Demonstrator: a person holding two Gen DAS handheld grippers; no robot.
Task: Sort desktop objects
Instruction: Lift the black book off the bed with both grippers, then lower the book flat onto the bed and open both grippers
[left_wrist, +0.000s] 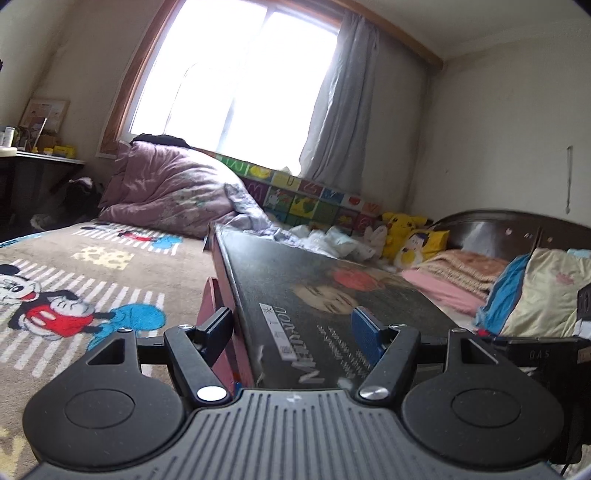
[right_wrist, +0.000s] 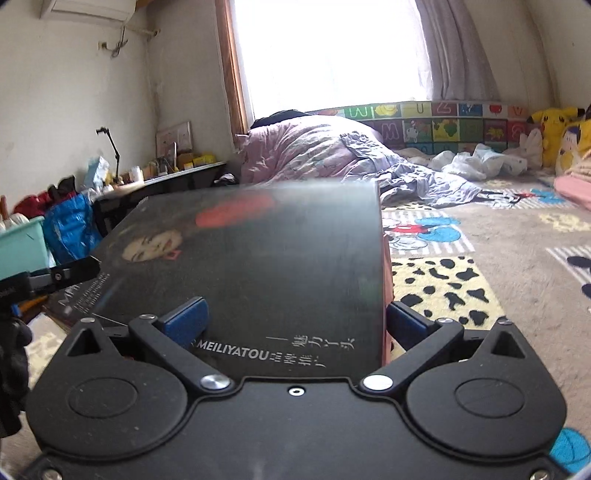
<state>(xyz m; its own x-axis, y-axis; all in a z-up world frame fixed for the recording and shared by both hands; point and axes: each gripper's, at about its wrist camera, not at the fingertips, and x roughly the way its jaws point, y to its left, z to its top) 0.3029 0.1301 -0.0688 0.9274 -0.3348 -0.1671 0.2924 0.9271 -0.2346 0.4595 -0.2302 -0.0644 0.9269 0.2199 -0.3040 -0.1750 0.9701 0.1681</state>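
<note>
Left fingers (left_wrist: 364, 334): part-open, clamped across the book (left_wrist: 314, 295) stack's near corner.
Right fingers (right_wrist: 184, 319): likewise clamped on the book's other edge.
Book: held over the bed (right_wrist: 498, 266), above the Mickey blanket.
Advice: keep both grips level; lower together.

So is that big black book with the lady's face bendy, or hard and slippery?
Probably hard: the black book juts straight out with no droop. Its cover looks smooth with a slight sheen, so it may be a bit slippery. It is probably fairly heavy too: the left gripper and right gripper each have jaws on it.
</note>
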